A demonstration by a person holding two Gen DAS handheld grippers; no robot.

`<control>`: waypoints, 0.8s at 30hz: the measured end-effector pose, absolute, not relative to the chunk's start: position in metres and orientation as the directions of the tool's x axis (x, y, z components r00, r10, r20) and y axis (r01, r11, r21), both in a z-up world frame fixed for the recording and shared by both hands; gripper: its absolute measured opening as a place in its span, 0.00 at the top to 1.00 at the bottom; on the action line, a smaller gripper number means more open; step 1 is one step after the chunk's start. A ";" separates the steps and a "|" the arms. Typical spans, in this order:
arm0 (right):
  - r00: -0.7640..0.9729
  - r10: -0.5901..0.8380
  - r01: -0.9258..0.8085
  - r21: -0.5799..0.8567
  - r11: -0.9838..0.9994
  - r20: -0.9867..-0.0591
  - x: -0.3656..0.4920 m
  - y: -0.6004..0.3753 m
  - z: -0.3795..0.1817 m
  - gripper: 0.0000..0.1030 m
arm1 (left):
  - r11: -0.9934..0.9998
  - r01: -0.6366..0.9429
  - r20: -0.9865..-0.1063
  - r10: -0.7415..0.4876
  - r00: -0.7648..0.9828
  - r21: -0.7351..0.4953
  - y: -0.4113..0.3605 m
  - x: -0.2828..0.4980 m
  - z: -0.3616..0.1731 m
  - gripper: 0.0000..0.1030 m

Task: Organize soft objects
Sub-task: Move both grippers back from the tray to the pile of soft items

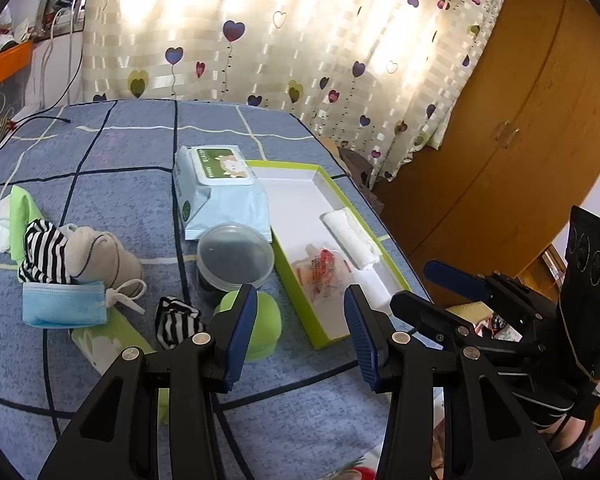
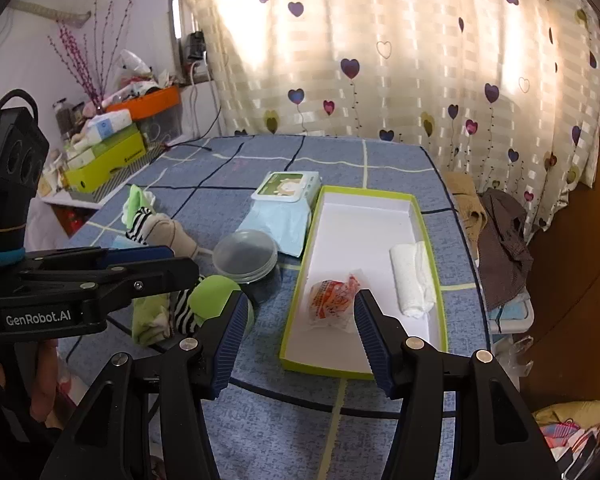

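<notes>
Both my left gripper (image 1: 300,332) and right gripper (image 2: 298,338) hang with jaws spread, empty; striped sock (image 1: 176,322) lies at nine o'clock of my left jaws, so I'd pinch its bunched middle before carrying it to the green-rimmed box (image 1: 300,280).

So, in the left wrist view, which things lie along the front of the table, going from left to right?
blue face mask → small striped sock → green round object → green-rimmed box, which holds a plastic packet and a rolled white towel.
</notes>
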State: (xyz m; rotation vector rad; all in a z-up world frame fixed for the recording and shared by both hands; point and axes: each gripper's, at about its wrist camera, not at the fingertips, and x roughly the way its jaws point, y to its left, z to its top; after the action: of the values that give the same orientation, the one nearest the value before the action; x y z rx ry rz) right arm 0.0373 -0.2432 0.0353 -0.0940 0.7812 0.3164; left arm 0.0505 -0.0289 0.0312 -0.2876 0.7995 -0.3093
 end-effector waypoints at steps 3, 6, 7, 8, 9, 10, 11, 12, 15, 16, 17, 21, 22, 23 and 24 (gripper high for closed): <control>0.659 0.252 -0.323 0.036 0.946 -0.708 0.039 -0.239 0.034 0.46 | 0.917 0.154 -0.656 -0.373 0.656 -0.368 -0.024 0.051 0.029 0.55; 0.653 0.265 -0.337 0.041 0.941 -0.709 0.040 -0.234 0.034 0.46 | 0.918 0.140 -0.655 -0.366 0.660 -0.372 -0.018 0.050 0.027 0.55; 0.650 0.267 -0.338 0.043 0.940 -0.712 0.041 -0.233 0.033 0.46 | 0.918 0.137 -0.655 -0.364 0.662 -0.372 -0.017 0.050 0.027 0.55; 0.648 0.267 -0.338 0.044 0.940 -0.713 0.042 -0.233 0.033 0.46 | 0.919 0.133 -0.654 -0.361 0.664 -0.372 -0.015 0.050 0.026 0.55; 0.646 0.266 -0.337 0.045 0.940 -0.715 0.042 -0.232 0.032 0.46 | 0.919 0.130 -0.655 -0.359 0.665 -0.372 -0.014 0.050 0.026 0.55; 0.644 0.266 -0.337 0.046 0.940 -0.717 0.043 -0.231 0.032 0.46 | 0.919 0.126 -0.656 -0.357 0.665 -0.373 -0.013 0.050 0.025 0.55; 0.643 0.266 -0.337 0.047 0.940 -0.718 0.044 -0.231 0.031 0.46 | 0.920 0.123 -0.656 -0.355 0.666 -0.373 -0.012 0.050 0.025 0.55; 0.643 0.266 -0.336 0.048 0.941 -0.718 0.044 -0.230 0.031 0.46 | 0.920 0.118 -0.658 -0.352 0.666 -0.373 -0.011 0.050 0.024 0.55; 0.639 0.276 -0.344 0.054 0.937 -0.718 0.045 -0.228 0.031 0.46 | 0.923 0.105 -0.663 -0.341 0.667 -0.369 -0.007 0.050 0.022 0.55; 0.637 0.279 -0.349 0.054 0.936 -0.718 0.045 -0.227 0.031 0.46 | 0.924 0.101 -0.665 -0.337 0.667 -0.368 -0.007 0.050 0.022 0.55; 0.635 0.282 -0.353 0.055 0.934 -0.719 0.045 -0.226 0.031 0.46 | 0.925 0.098 -0.665 -0.335 0.667 -0.367 -0.006 0.049 0.022 0.55; 0.631 0.292 -0.367 0.055 0.929 -0.719 0.046 -0.221 0.031 0.46 | 0.927 0.097 -0.663 -0.329 0.673 -0.362 -0.005 0.047 0.022 0.55; 0.631 0.294 -0.369 0.055 0.928 -0.718 0.046 -0.220 0.031 0.46 | 0.927 0.094 -0.661 -0.328 0.675 -0.363 -0.002 0.046 0.023 0.55; 0.631 0.294 -0.371 0.054 0.927 -0.718 0.047 -0.218 0.032 0.46 | 0.927 0.090 -0.660 -0.324 0.678 -0.364 0.000 0.045 0.023 0.55; 0.631 0.297 -0.375 0.054 0.925 -0.717 0.048 -0.216 0.032 0.46 | 0.927 0.085 -0.658 -0.321 0.681 -0.365 0.003 0.044 0.023 0.55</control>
State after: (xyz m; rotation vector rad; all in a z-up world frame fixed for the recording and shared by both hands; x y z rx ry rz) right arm 0.0478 -0.2157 0.0323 -0.1043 0.8009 0.3857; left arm 0.0444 0.0029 0.0234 -0.3182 0.7924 -0.2324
